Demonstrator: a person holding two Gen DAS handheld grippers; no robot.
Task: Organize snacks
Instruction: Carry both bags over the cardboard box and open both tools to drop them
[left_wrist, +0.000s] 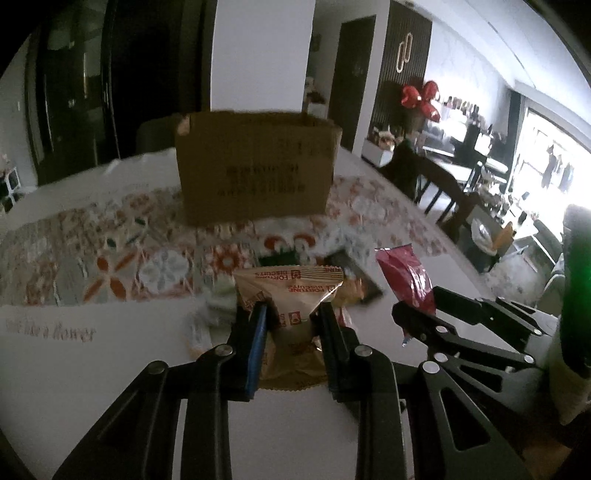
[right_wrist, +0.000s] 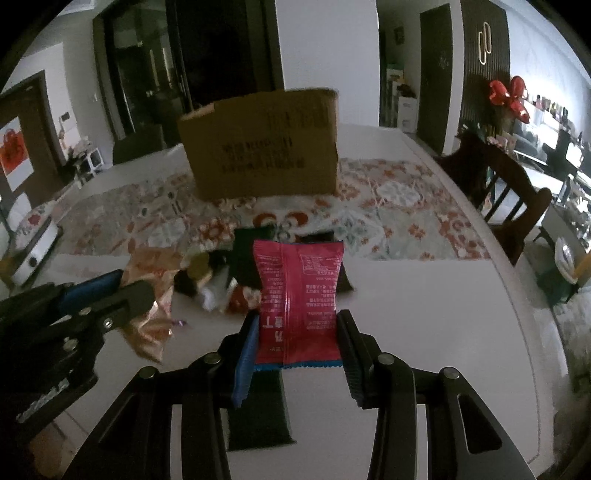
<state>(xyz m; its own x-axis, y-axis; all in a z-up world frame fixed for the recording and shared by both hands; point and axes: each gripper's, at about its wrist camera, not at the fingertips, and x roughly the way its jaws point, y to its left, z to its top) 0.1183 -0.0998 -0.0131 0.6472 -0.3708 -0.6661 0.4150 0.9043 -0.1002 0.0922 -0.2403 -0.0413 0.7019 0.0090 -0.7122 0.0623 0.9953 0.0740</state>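
**A:** The left tool (left_wrist: 291, 317) is clenched on a tan biscuit packet (left_wrist: 295, 295), pads pressing its two sides. The right tool (right_wrist: 295, 332) grips a red snack packet (right_wrist: 299, 295) the same way, with the packet standing up out of the fingers.

**B:** Where does the target lie from them?

**A:** The cardboard box (left_wrist: 255, 166) stands on the patterned cloth (left_wrist: 122, 240), straight ahead of both tools and well apart from them. Its long side faces us, so its long axis runs across the line of approach. The mouth isn't visible from here, only the near wall and top edge.

**B:** Which hand is nearer?

**A:** I'd call it about even. The tools sit side by side over the white surface (left_wrist: 110, 369), the right one showing at the left camera's right edge. The box looks slightly right of centre for the right tool, so neither has a clear lead.

**B:** And the rest of the snacks?

**A:** A loose pile (right_wrist: 218, 273) lies on the surface between the tools and the box. I judge both packets must pass over it, then clear the near wall.
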